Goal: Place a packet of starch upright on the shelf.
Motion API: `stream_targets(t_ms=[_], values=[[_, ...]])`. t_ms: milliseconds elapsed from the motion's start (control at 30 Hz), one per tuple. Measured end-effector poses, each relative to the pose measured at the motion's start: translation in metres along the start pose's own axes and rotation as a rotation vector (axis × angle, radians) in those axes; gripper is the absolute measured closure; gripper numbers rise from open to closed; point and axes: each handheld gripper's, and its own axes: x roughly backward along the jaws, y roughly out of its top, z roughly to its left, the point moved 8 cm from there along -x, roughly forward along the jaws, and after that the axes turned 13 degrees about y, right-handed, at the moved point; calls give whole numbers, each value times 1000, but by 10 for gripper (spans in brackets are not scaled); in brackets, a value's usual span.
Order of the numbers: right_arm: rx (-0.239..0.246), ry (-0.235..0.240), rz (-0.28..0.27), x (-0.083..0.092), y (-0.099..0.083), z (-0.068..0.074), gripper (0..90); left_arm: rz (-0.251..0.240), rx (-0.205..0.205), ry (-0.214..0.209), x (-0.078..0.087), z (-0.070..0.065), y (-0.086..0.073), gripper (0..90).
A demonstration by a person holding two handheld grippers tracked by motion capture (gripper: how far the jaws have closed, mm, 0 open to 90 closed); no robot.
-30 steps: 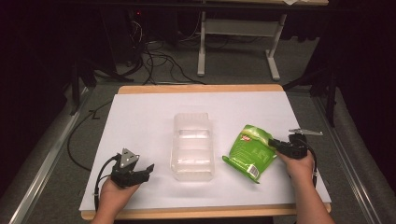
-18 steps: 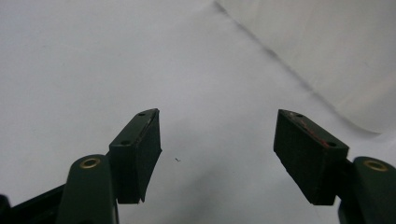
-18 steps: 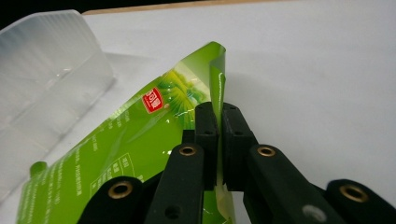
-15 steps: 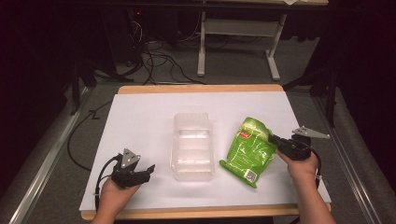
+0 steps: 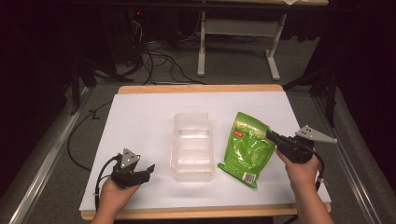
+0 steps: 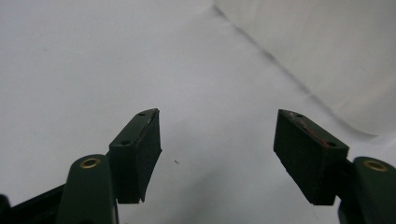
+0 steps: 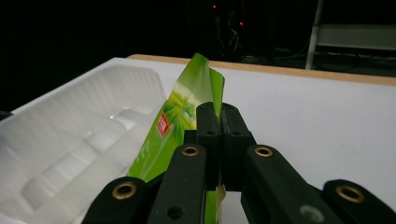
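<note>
Now green pouch (image 7: 184, 116) pinched in right claw (image 7: 218, 116), beside clear tray (image 5: 192, 145)

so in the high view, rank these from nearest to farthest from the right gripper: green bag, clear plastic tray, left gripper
1. green bag: clamped by its edge in the right gripper, on the table's right side.
2. clear plastic tray: at mid-table, just left of the bag.
3. left gripper: at the near left corner, jaws open, beyond the tray.

The right gripper (image 5: 271, 136) sat at four o'clock, jaws clamped together; the left gripper (image 5: 148, 169) at eight o'clock, jaws apart.
</note>
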Motion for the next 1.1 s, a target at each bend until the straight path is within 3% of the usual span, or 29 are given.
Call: stream_targets(t_ms=[300, 633, 833, 1100], values=[[94, 21, -69, -2, 23, 32, 895, -3, 0, 1, 0, 0, 0, 325], [162, 23, -159, -1, 45, 51, 897, 0, -1, 2, 0, 0, 0, 324], [156, 14, -134, -6, 36, 47, 892, 2, -4, -2, 0, 0, 0, 325], [123, 19, -145, 4, 23, 39, 838, 4, -9, -4, 0, -1, 0, 324]])
